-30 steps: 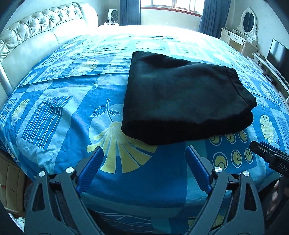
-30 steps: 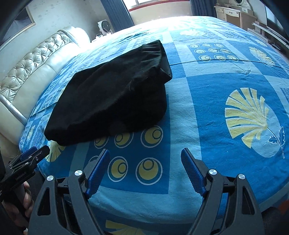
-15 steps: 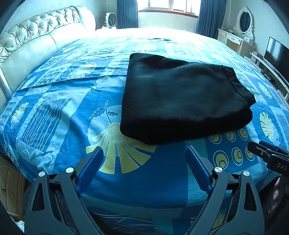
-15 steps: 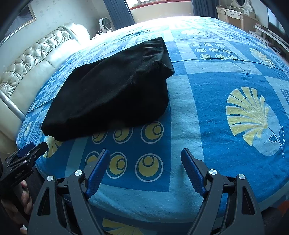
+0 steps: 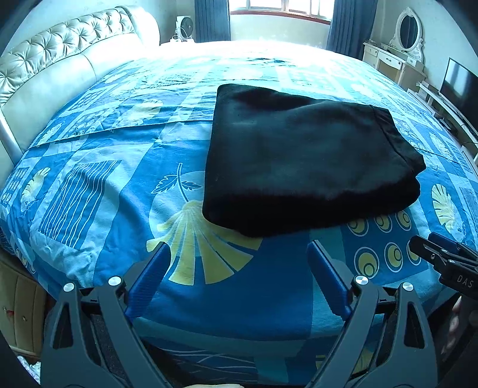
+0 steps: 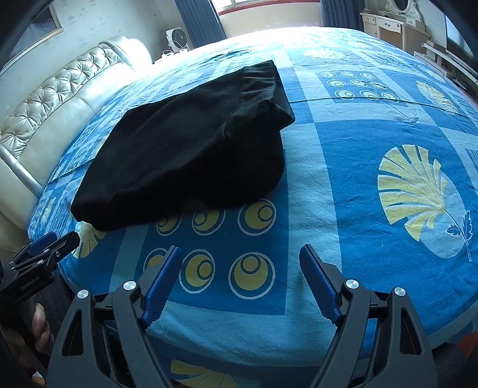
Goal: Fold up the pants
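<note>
Since a second ago both of my views have crept a little nearer the bed's near edge, and the pants [image 5: 304, 158] have not shifted at all on the bedspread [image 5: 98, 185].

They lie folded into a thick black rectangle on the blue patterned cover, with the rounded fold facing me and the gathered waistband [image 6: 263, 74] on the far right side, seen best from my right wrist. One corner of the top layer juts out past the stack on the right. The near edge sits over a yellow fan-shaped leaf print on the left and just behind a block of yellow ringed circles [image 6: 251, 271] on the right.

My left gripper [image 5: 237, 270] hovers over the near edge of the bed, its jaws spread wide and holding nothing, a short way in front of the pants and not touching them. My right gripper [image 6: 240, 273] hovers just beside it to the right, over the ringed circles, jaws equally wide apart and empty. Each one shows at the edge of the other's view.

A tufted cream headboard [image 5: 59, 50] runs along the left, and a white dressing table with an oval mirror [image 5: 407, 28] stands at far right.
</note>
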Demonstrator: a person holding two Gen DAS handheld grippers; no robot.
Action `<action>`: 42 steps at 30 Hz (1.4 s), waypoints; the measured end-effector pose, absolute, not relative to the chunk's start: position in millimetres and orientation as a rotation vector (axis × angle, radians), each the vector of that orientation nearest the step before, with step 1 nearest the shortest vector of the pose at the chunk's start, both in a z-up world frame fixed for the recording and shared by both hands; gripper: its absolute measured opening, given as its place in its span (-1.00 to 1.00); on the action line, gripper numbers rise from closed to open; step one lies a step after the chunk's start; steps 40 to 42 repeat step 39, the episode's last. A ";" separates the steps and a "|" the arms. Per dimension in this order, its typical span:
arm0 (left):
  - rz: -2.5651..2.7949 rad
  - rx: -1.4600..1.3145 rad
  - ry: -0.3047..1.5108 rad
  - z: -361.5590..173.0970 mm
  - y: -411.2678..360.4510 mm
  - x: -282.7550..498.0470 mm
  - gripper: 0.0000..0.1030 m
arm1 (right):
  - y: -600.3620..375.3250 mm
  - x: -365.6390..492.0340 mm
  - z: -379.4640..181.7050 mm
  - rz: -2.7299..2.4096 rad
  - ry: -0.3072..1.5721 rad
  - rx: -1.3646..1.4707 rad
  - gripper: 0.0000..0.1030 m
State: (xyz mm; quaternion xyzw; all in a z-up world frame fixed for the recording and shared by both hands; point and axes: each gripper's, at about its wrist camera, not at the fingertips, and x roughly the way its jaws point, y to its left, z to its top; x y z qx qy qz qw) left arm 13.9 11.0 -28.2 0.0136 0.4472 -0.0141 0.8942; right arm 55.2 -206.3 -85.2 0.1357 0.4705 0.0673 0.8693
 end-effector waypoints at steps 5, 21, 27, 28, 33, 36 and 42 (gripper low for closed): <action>-0.035 0.047 0.917 -25.9 8.3 12.5 0.79 | -203.7 54.7 -85.5 0.146 0.988 0.279 0.55; -0.037 0.064 0.919 -24.3 2.8 9.7 0.79 | -197.8 54.5 -87.1 0.166 1.006 0.273 0.55; -0.057 0.067 0.922 -24.8 2.2 11.7 0.79 | -197.3 54.7 -89.5 0.172 1.014 0.276 0.55; -0.084 0.032 0.926 -23.4 4.4 12.7 0.79 | -197.1 54.5 -89.9 0.173 1.014 0.276 0.55; -0.112 -0.068 0.905 -3.9 22.1 26.6 0.79 | -196.0 54.1 -83.0 0.198 1.006 0.284 0.55; -0.068 -0.113 0.847 8.1 57.2 55.6 0.92 | -203.0 56.7 -60.7 0.215 0.950 0.280 0.55; 0.025 -0.102 0.818 7.6 100.0 108.3 0.92 | -222.1 71.9 -36.3 0.206 0.884 0.305 0.63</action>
